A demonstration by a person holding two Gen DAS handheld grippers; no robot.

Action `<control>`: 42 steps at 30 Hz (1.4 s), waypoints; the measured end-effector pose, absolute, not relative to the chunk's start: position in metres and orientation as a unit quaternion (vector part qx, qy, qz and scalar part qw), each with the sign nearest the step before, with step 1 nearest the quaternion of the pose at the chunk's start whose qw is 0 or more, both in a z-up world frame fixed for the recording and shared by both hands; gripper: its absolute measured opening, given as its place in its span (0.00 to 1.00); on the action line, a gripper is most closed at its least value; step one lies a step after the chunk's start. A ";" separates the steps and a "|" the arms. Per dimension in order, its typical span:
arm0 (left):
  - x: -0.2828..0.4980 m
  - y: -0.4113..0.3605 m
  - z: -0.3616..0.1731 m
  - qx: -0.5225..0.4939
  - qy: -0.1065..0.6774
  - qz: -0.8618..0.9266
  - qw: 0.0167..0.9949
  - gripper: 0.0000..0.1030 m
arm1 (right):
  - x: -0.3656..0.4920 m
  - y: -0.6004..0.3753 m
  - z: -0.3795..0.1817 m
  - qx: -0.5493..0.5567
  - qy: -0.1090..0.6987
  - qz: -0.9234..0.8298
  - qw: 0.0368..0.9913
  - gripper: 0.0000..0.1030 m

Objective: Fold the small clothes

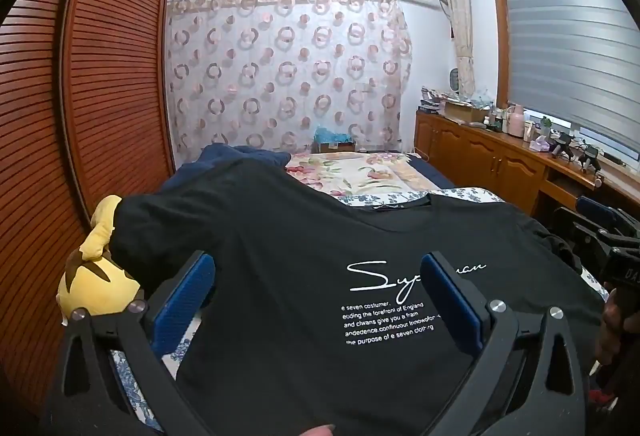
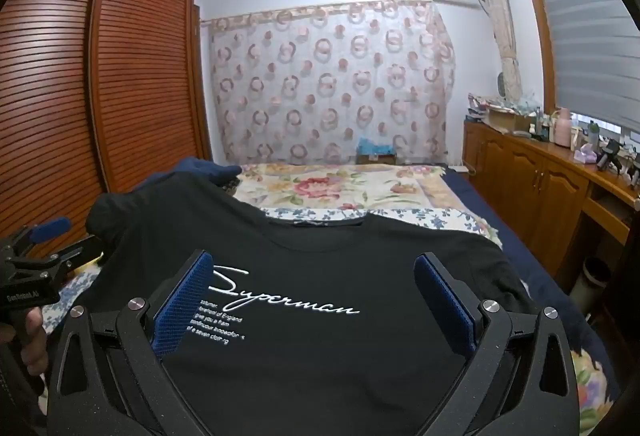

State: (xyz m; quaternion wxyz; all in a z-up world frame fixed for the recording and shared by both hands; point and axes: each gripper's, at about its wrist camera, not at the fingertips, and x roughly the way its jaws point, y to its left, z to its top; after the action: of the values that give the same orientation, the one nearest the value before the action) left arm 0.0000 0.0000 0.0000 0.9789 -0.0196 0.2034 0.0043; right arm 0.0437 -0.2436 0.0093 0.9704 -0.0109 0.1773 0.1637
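Both of your grippers are wide open and hold nothing. Your left gripper (image 1: 316, 300) and right gripper (image 2: 316, 300) hang just over the black T-shirt (image 2: 320, 356), which lies flat on the bed (image 2: 400, 214), print up. The shirt runs away from you, with its bottom near you and its collar (image 2: 316, 224) far. The left sleeve (image 1: 160, 220) sits nearer your left gripper, by a yellow plush toy (image 1: 96, 276). I think that sleeve should get folded in first.
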 end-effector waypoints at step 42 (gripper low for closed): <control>-0.001 0.007 0.007 -0.014 0.195 0.005 0.981 1.00 | 0.044 -0.244 0.008 -0.010 0.179 0.165 0.970 1.00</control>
State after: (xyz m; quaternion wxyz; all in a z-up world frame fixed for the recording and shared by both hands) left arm -0.0010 0.0071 0.0075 0.9806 -0.0144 0.1953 0.0050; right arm 0.0443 -0.2437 0.0085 0.9699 -0.0097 0.1786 0.1651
